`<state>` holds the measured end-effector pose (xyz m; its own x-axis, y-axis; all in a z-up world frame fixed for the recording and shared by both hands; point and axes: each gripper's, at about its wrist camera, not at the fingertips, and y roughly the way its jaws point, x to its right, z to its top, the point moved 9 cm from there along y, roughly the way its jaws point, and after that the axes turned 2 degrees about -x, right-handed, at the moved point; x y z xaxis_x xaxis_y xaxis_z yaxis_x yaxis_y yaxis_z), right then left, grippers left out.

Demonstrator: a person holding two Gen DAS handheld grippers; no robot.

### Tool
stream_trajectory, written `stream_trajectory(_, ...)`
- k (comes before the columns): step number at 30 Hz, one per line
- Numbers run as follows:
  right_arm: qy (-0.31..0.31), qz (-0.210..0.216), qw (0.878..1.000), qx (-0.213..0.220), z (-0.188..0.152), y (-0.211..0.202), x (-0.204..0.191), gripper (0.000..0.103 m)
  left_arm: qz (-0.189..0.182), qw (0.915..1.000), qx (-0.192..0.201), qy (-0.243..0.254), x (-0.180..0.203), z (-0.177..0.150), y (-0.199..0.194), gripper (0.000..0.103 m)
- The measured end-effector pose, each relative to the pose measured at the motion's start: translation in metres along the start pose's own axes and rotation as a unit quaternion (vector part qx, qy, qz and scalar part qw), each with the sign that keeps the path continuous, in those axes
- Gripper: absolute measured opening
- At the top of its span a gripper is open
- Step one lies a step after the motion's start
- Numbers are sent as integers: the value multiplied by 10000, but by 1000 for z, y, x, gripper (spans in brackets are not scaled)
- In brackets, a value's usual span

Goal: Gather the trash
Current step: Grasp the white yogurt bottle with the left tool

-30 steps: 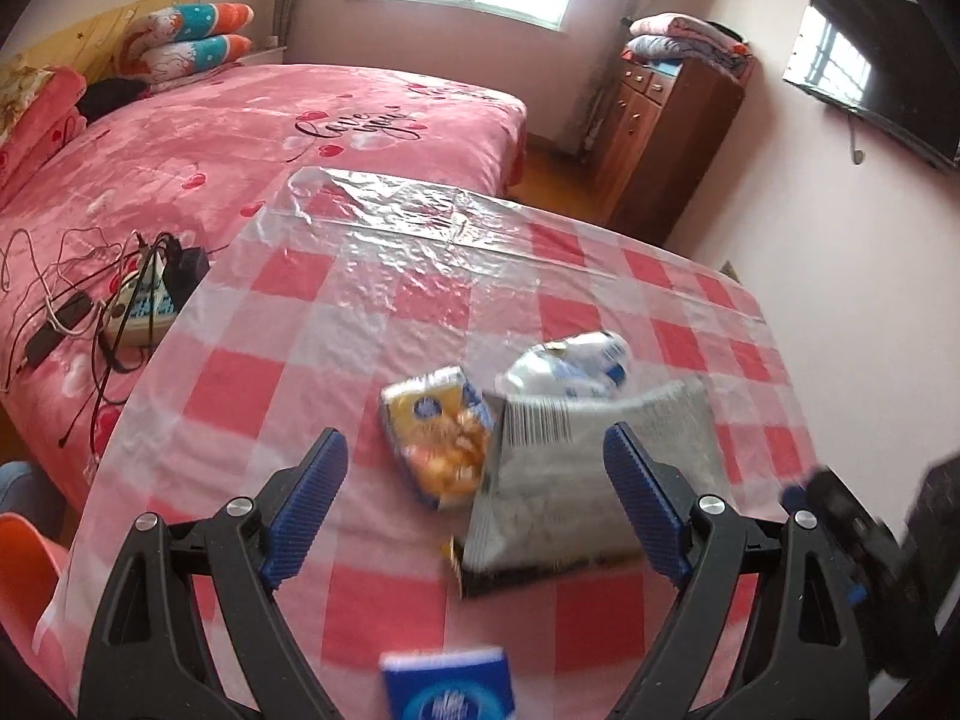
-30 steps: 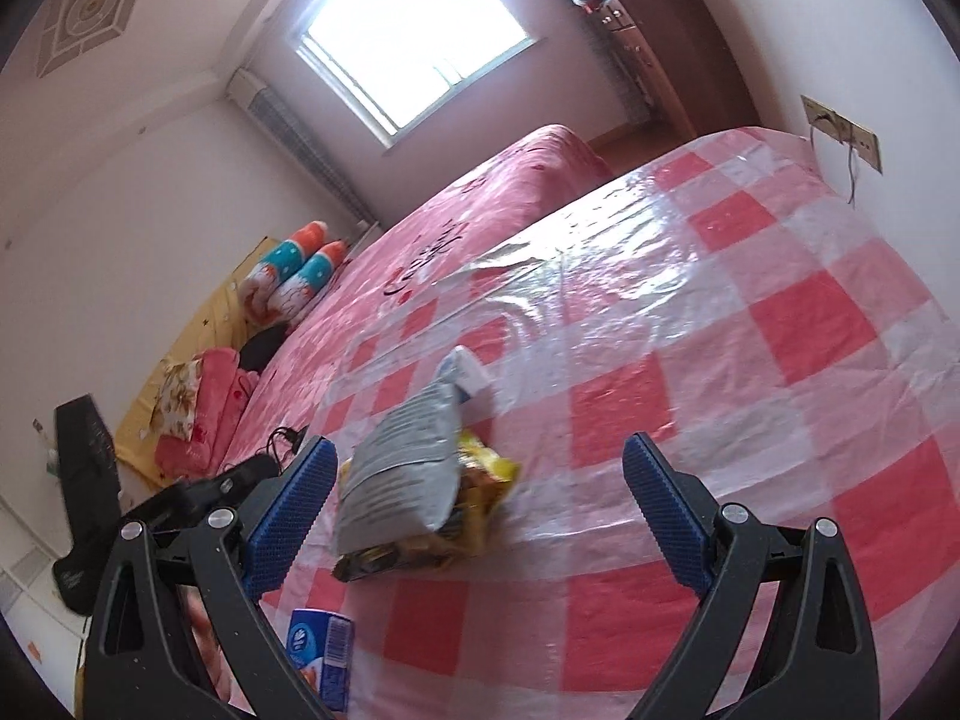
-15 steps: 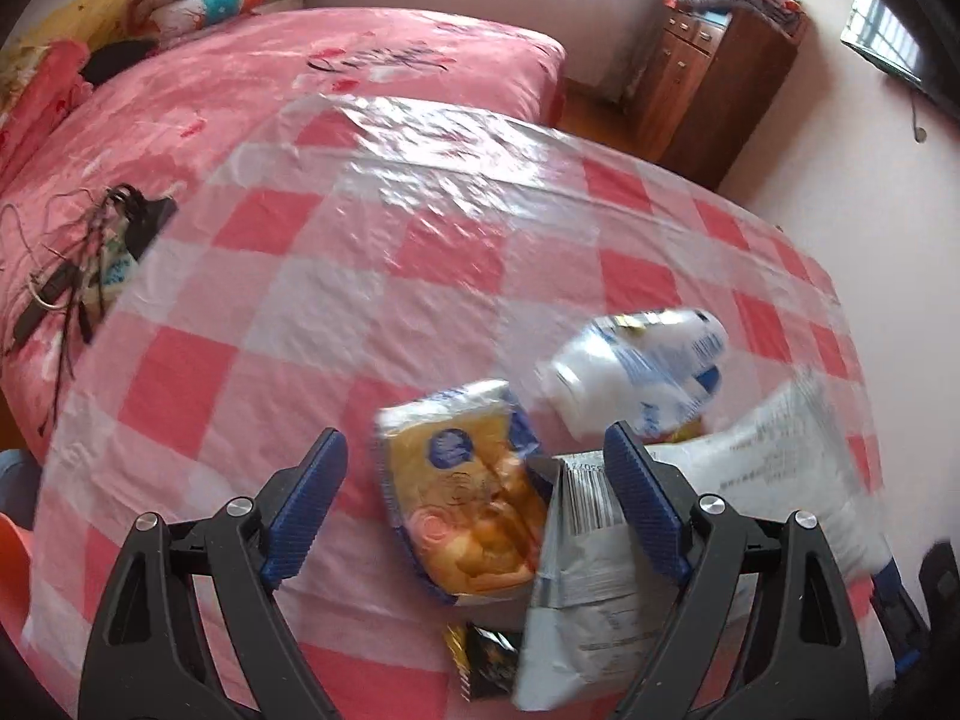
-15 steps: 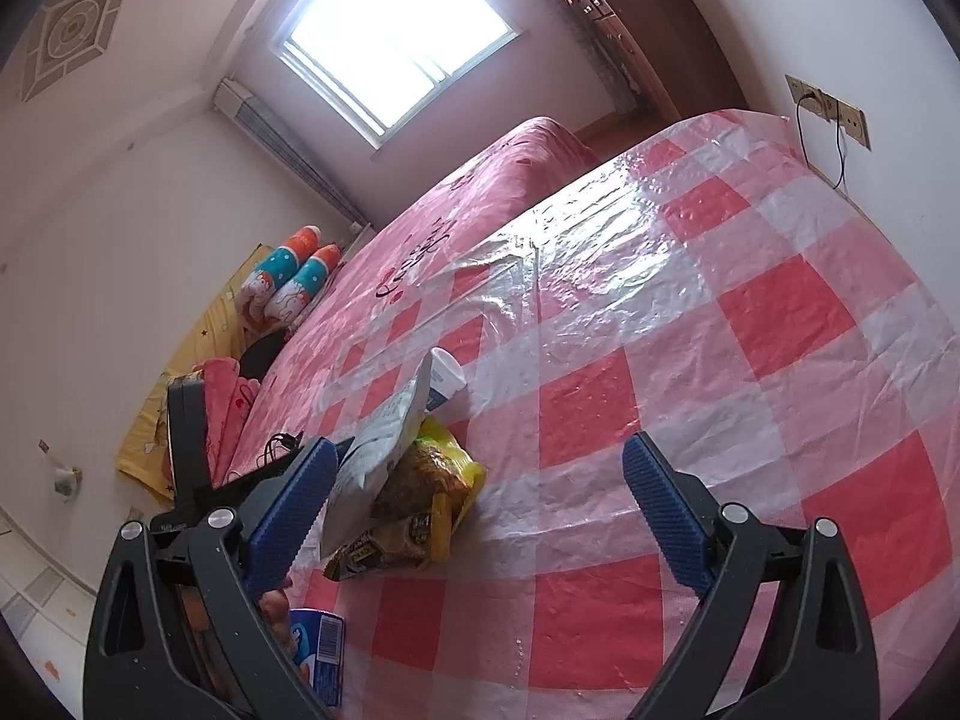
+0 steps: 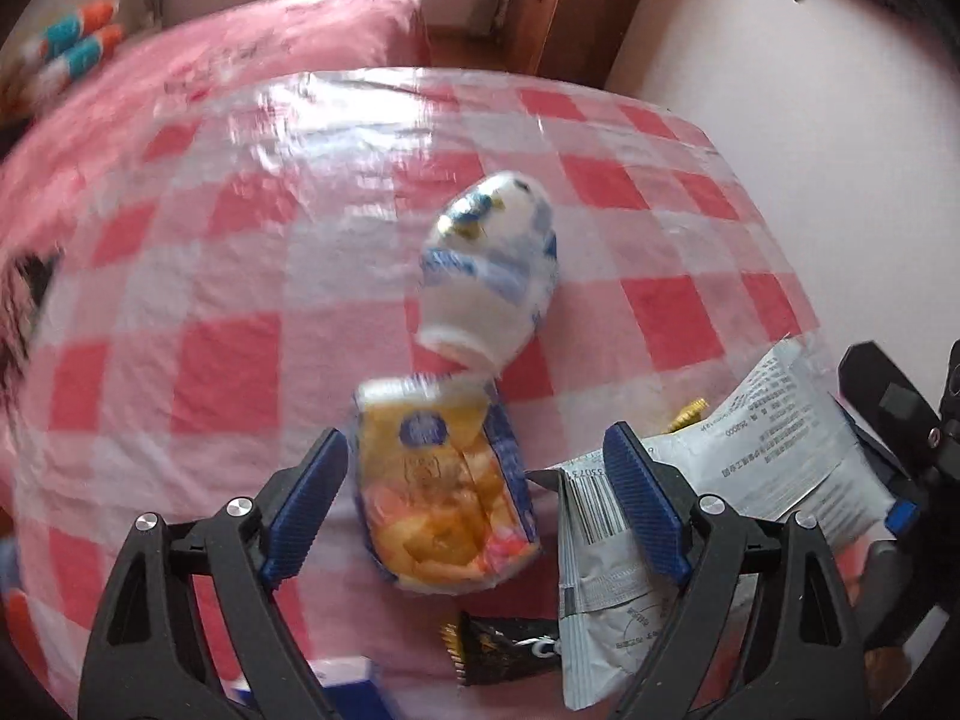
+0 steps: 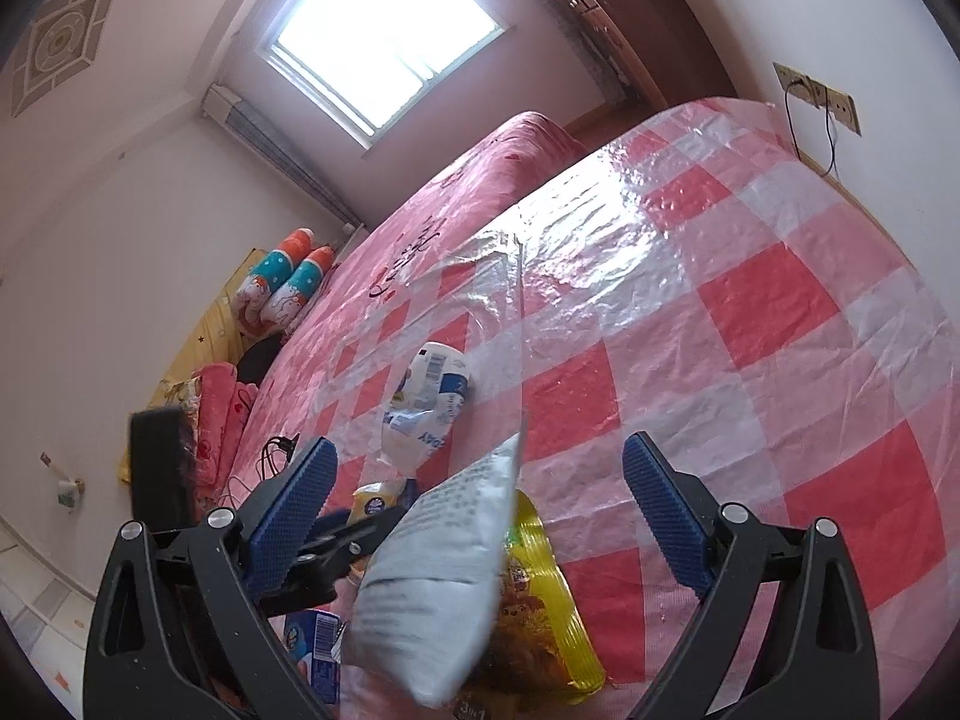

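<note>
Your left gripper [image 5: 474, 498] stands wide open, its blue pads either side of the orange-and-blue plastic snack packet [image 5: 447, 483] lying flat on the bench [image 5: 228, 360], which is covered in a red-and-white checked plastic cloth. You appear to be at the approach step, lined up on that packet but not yet closed on it. Just right of it, partly under your right-hand pad, lies the silver-grey foil bag with a barcode [image 5: 708, 480], and a small black wrapper [image 5: 504, 648] shows beneath its near edge.

Your right gripper [image 6: 480, 510] is also wide open and holds nothing; the same silver-grey bag [image 6: 444, 576] rises between its fingers, with a yellow crinkled snack bag [image 6: 540, 606] underneath and a blue-and-white box [image 6: 315, 645] near the left pad.

Farther out, the white-and-blue crumpled plastic bottle [image 5: 489, 273] rests on its side just beyond the orange packet.

Next, lower your left gripper so the pads reach the packet's edges, then close; thin film tends to slip, so pinch low. No trash container is visible.
</note>
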<state>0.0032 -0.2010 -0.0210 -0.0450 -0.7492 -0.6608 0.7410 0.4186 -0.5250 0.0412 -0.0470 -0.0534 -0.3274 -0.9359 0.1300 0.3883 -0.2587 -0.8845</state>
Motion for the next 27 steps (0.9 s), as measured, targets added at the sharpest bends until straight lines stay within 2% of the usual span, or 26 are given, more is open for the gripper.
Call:
stream_trajectory(2,0,-9,10000,-60,-2,2,0,95,250,9994,143,205,-4,9,-4,88)
stream_trajectory(6,-36,-26,9997,-228,-9,8,-2,95,509,9970,238,533,-7,28,2,88)
stream_trajectory(11,-36,-39,9991,-421,-16,16,-2,95,625,9943,220,832,-7,49,24,88)
stream_trajectory(16,-15,56,9984,-571,-22,22,-4,95,556,9937,196,957,0,61,39,88)
stream_trajectory(19,-57,84,9983,-579,-23,23,-6,95,324,9949,193,932,5,69,45,88)
stream_trajectory(27,-320,124,9972,-657,-26,27,-15,95,297,9969,113,714,4,74,62,85)
